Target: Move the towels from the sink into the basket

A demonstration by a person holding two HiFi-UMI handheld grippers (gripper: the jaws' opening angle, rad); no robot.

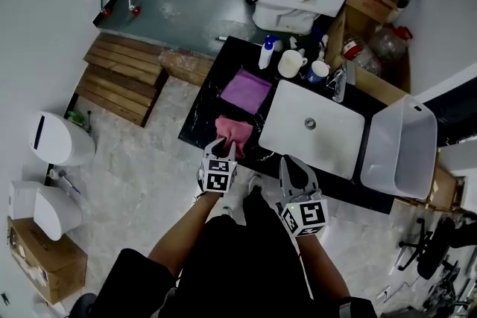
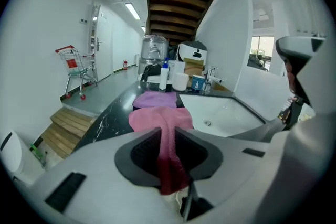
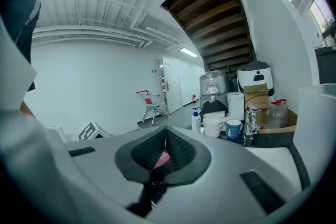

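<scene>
Gripping the pink towel (image 1: 234, 130) with the left gripper (image 1: 223, 151): narrow, pads pressed on a bunched fold running straight out along the jaws, near to far. Otherwise resting on the black counter (image 1: 201, 115), just left of the white sink (image 1: 298, 112), not in it. Farther along the same counter, a purple towel (image 1: 247, 90) lying flat, not gripped.

Holding the right gripper (image 1: 292, 164) at the near edge of the sink, tips together, nothing gripped. Only a pink sliver showing low in the slit, unclear what.

Looking right for the target: white basket (image 1: 417, 132) at the right end, across the whole sink from the held towel. Probably calls for a lift and a long carry rightward over the basin. Nearer to the basket with the right gripper, but committed with the left.
</scene>
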